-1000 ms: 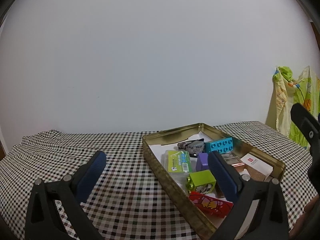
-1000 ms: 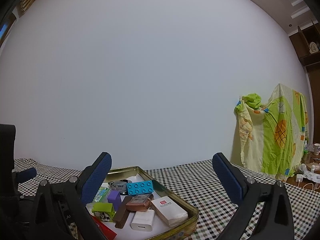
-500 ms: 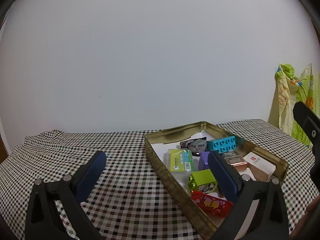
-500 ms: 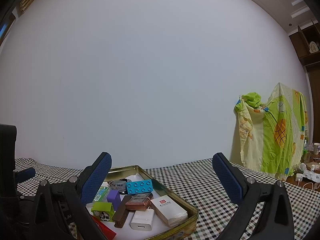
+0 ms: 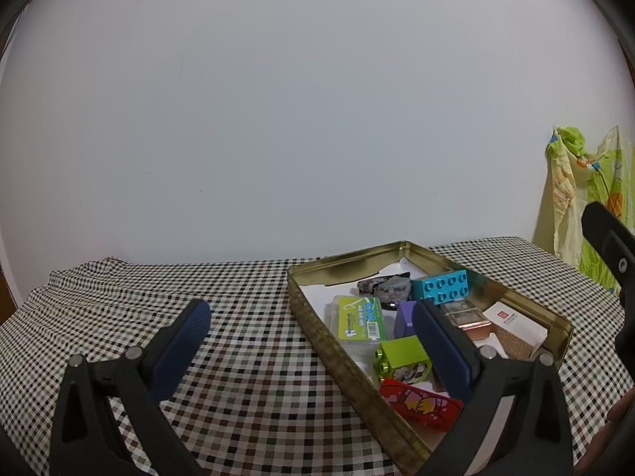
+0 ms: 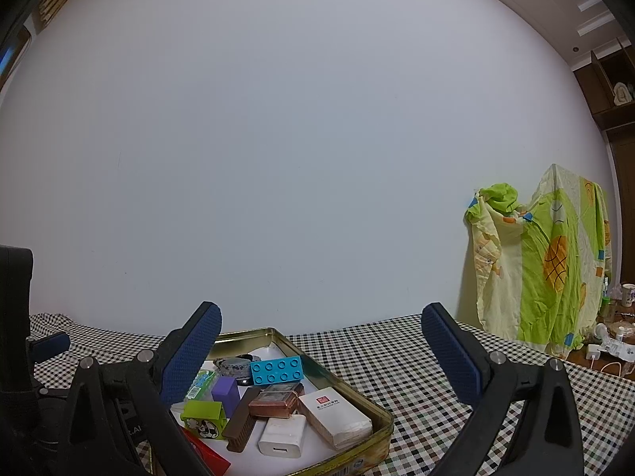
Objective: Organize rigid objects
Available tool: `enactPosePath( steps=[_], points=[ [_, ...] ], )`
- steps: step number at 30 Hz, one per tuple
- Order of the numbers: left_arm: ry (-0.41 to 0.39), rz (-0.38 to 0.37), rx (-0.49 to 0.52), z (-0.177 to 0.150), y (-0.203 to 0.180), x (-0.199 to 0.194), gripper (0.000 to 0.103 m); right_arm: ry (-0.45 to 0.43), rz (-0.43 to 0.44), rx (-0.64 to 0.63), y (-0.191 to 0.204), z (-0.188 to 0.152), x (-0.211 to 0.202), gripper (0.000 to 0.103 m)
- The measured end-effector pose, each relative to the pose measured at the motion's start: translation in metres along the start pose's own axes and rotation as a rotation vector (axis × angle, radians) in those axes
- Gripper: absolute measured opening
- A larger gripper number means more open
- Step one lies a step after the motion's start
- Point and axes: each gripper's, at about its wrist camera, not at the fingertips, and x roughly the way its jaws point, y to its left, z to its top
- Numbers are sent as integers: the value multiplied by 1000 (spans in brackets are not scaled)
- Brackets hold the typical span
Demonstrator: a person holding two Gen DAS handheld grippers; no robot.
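Gold tin tray (image 5: 528,305) sits on checkered tablecloth (image 5: 246,317), full of small items: teal brick (image 5: 440,286), lime block (image 5: 403,353), green-label case (image 5: 359,317). Only right wrist view shows white charger (image 6: 282,436) & tissue pack (image 6: 335,416). Left gripper (image 5: 309,339) & right gripper (image 6: 319,343): jaws spread wide, nothing held. Vs 1 s ago: left cam slightly lower in tilt, tray otherwise same.

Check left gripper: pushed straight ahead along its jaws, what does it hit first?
Probably the checkered tablecloth, just left of the gold tin. The left gripper is open and empty; its right jaw overlaps the tin, so the tin's near wall might catch it. Depth unclear.
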Motion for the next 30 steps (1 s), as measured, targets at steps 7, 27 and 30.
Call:
enactPosePath(
  steps=[7,27,30],
  points=[
    [1,-2,1,0,1,0,103,-1,-4,0,3,0,0,102],
    [9,-7,-1,0,3,1,103,1,-8,0,3,0,-1,102],
    [12,-20,-4,0,5,1,103,2,-10,1,4,0,-1,102]
  ],
)
